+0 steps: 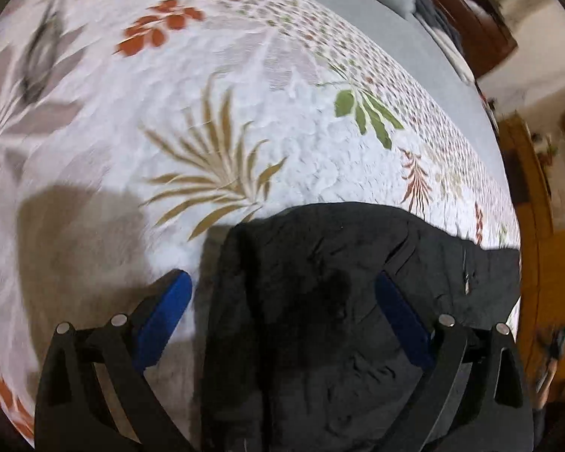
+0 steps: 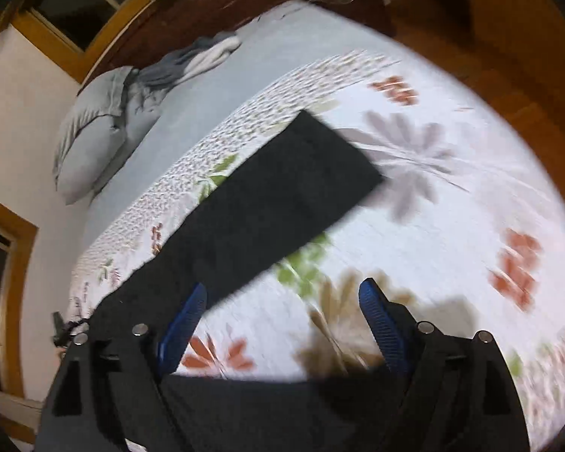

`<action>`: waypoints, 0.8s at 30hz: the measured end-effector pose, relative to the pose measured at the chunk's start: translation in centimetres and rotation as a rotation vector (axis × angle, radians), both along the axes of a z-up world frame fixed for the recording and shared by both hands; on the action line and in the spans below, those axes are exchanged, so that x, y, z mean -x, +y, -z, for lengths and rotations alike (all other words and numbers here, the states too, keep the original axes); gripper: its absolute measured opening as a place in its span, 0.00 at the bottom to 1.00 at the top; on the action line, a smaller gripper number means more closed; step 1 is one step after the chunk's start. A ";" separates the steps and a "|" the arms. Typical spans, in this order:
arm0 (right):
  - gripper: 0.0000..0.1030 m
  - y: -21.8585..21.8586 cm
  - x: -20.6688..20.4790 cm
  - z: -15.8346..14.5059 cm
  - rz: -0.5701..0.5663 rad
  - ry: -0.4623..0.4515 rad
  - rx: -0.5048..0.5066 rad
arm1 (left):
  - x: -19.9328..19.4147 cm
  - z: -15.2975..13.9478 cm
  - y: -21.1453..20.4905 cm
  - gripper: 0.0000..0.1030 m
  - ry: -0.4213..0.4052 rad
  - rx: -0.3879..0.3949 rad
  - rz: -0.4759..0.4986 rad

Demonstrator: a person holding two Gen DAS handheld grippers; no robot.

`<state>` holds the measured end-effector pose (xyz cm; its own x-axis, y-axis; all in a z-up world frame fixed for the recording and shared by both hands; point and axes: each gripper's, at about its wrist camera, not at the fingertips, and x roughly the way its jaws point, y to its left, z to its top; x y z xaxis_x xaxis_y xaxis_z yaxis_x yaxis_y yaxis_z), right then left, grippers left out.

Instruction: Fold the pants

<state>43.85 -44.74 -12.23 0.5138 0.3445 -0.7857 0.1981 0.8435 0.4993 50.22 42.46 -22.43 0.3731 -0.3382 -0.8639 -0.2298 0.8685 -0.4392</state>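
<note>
Both sets of my fingers are spread wide and empty right now. My left gripper (image 1: 282,293) hangs angled down over the dark charcoal, soft-napped pants (image 1: 320,320); its blue pads (image 1: 169,312) straddle the cloth's near end, one out over the bedspread, the other above the fabric, neither one pressing on it. That reads to me like lining up for a pinch at this end, which looks bunched and wrinkled, maybe the waistband, though I can't say for sure.

My right gripper (image 2: 282,301) stands wide too, with nothing between the ribbed blue pads (image 2: 376,312), only the white quilted bedspread with leaf and flower prints (image 2: 433,226) below. From here the pants (image 2: 275,203) stretch away as one long, flat dark strip across the bed, the far end cut square and lying neat. I judge the legs are stacked one on the other, which is why the strip is so narrow and tidy, ready for a crosswise fold.

A grey pillow (image 2: 94,132) and some crumpled grey clothing (image 2: 192,60) sit at the head of the bed on the pale sheet, well apart from the pants, so the folding area is free. Both views are smeared, so fine creases are hard to read.
</note>
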 end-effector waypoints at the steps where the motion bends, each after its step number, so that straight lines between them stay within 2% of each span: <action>1: 0.82 0.3 -1.5 0.5 -0.013 0.010 -0.019 | -0.2 0.0 -0.1 0.92 -0.003 0.000 0.008; 3: 0.82 0.5 -6.0 1.6 -0.049 0.042 -0.018 | -0.5 0.1 -0.3 0.57 -0.010 0.031 0.027; 4: 0.82 0.4 -8.0 2.0 -0.066 0.048 0.000 | -0.6 0.3 -0.5 0.57 -0.009 0.030 0.030; 6: 0.83 0.3 -10.8 2.4 -0.081 0.063 0.030 | -0.7 0.5 -1.2 0.47 -0.008 -0.005 0.051; 11: 0.87 -1.3 -18.8 5.6 -0.122 0.112 0.107 | -0.3 0.7 -0.6 0.36 -0.024 0.000 0.002; 14: 0.87 -1.6 -22.6 7.8 -0.155 0.148 0.155 | -0.3 0.9 -0.8 0.33 -0.020 -0.031 -0.024; 16: 0.87 -2.0 -25.0 8.9 -0.164 0.141 0.154 | -0.6 1.0 -1.0 0.33 -0.007 -0.046 -0.039; 20: 0.87 -2.4 -28.0 10.8 -0.182 0.156 0.180 | -1.1 1.2 -1.2 0.33 0.035 -0.068 -0.057; 22: 0.93 -2.2 -28.9 11.6 -0.196 0.173 0.169 | -1.3 1.1 -1.3 0.33 0.056 -0.078 -0.056; 24: 0.90 -1.8 -29.3 12.1 -0.229 0.170 0.154 | -1.7 1.0 -1.5 0.33 0.074 -0.101 -0.054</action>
